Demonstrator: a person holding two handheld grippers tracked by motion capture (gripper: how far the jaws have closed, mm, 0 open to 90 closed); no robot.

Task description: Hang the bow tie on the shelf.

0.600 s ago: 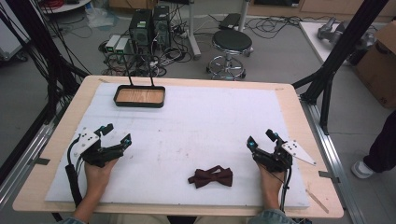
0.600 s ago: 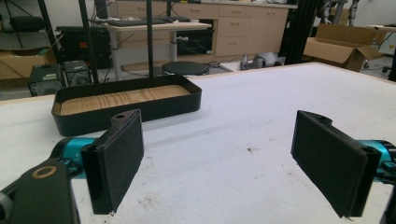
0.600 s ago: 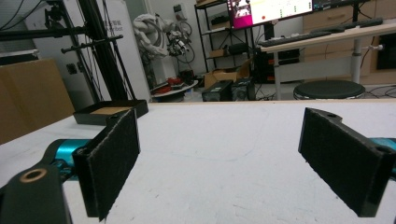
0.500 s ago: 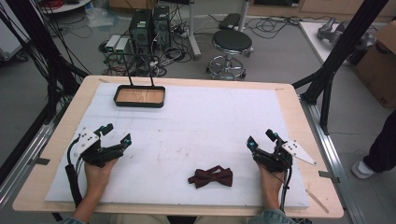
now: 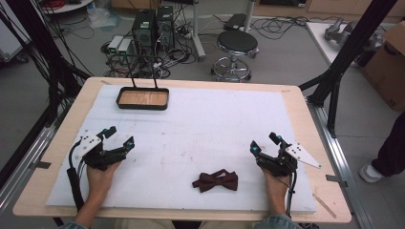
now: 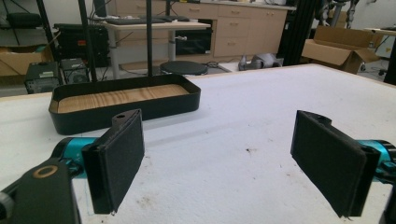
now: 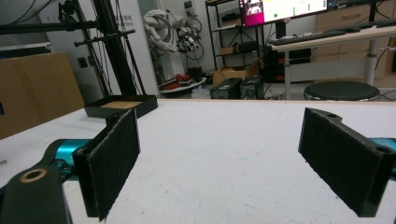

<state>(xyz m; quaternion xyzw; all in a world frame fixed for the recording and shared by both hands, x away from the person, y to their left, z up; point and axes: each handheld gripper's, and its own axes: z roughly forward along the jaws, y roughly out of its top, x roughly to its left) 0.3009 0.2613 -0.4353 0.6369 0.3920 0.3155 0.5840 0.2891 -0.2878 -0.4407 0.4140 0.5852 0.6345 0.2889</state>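
A dark red bow tie (image 5: 215,181) lies flat on the white mat near the front edge, right of centre. My right gripper (image 5: 264,143) rests on the mat just right of it, open and empty, jaws pointing to the far left. My left gripper (image 5: 121,136) rests at the front left, open with nothing between its pads (image 6: 121,158). A black tray with a wooden floor (image 5: 143,98) sits at the far left of the mat. It is straight ahead of the left gripper (image 6: 219,163) as the black tray (image 6: 122,103), and farther off for the right gripper (image 7: 233,163) as the tray (image 7: 122,106).
The white mat (image 5: 200,129) covers a wooden table (image 5: 305,119). Black frame posts (image 5: 344,57) stand at the right and left corners. A round stool (image 5: 237,43) and computer cases (image 5: 153,26) stand on the floor beyond the far edge. A person's leg (image 5: 389,148) is at far right.
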